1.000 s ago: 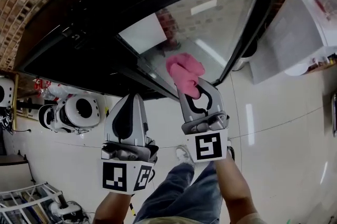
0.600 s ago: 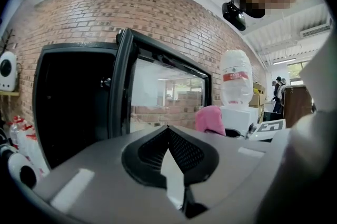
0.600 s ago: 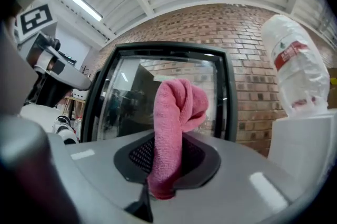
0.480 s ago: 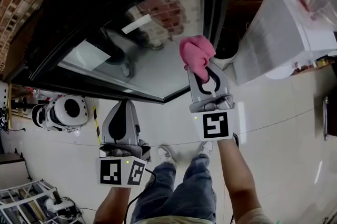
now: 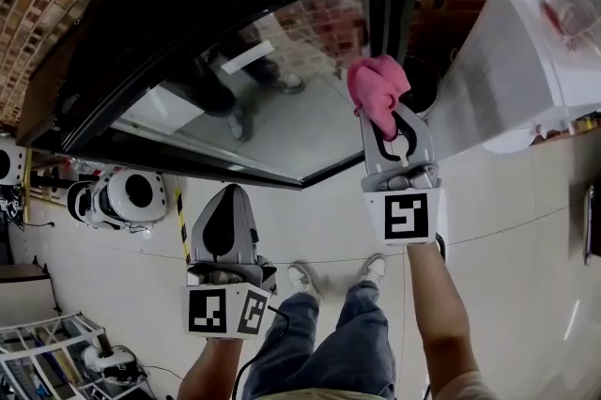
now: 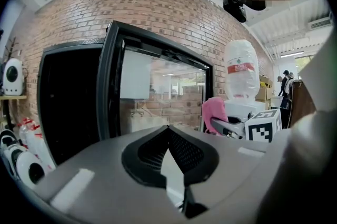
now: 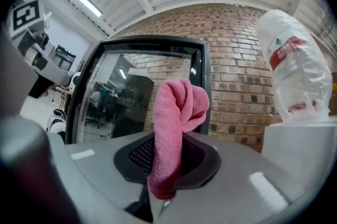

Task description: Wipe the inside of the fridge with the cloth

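Observation:
The black fridge [image 5: 103,60] stands against the brick wall, and its glass door [image 5: 272,98] appears swung open toward me. My right gripper [image 5: 387,118] is shut on a bunched pink cloth [image 5: 376,90], held up at the door's right edge. In the right gripper view the cloth [image 7: 176,118] sticks up from between the jaws in front of the glass door [image 7: 131,97]. My left gripper [image 5: 223,199] hangs lower, in front of the door's bottom edge, shut and empty. From the left gripper view I see the dark fridge opening [image 6: 68,102], the door [image 6: 158,91] and the cloth [image 6: 214,111].
A white water dispenser [image 5: 526,60] with a wrapped bottle [image 7: 292,68] stands right of the fridge. White round machines [image 5: 127,196] sit on the floor at the left, with a wire rack [image 5: 56,351] at the bottom left. The person's legs [image 5: 329,351] are below.
The right gripper with the cloth has moved from in front of the glass to the door's right edge. The left gripper has stayed low and shut.

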{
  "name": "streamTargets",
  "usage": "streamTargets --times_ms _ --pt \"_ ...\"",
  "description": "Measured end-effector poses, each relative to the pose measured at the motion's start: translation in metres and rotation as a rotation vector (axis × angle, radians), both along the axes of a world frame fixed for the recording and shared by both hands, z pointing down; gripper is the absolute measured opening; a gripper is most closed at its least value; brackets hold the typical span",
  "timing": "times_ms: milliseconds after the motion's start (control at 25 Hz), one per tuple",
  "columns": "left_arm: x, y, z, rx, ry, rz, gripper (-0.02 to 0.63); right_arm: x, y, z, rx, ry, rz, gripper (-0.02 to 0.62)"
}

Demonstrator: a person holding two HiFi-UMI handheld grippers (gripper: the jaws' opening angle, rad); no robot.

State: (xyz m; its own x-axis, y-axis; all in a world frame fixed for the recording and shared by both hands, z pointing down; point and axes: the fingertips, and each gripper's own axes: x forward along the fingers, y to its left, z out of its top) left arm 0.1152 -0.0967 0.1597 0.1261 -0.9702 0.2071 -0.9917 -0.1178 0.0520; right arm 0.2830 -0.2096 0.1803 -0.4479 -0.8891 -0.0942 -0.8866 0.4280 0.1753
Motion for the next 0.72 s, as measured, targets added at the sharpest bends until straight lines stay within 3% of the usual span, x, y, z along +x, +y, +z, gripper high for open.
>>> streamTargets --times_ms 200,400,720 --pt "-0.018 -0.002 0.017 -0.014 0.004 0.024 0.009 -0.043 0.045 -0.004 -0.036 -0.145 -0.004 0.061" --pt "-0.049 0.004 0.031 -0.021 0.008 0.069 0.009 -0.131 0.092 0.034 -0.105 -0.049 -0.107 0.061" --pt "-0.090 0.012 0.050 -0.022 0.014 0.125 0.009 -0.207 0.118 0.071 -0.144 -0.052 -0.095 0.061"
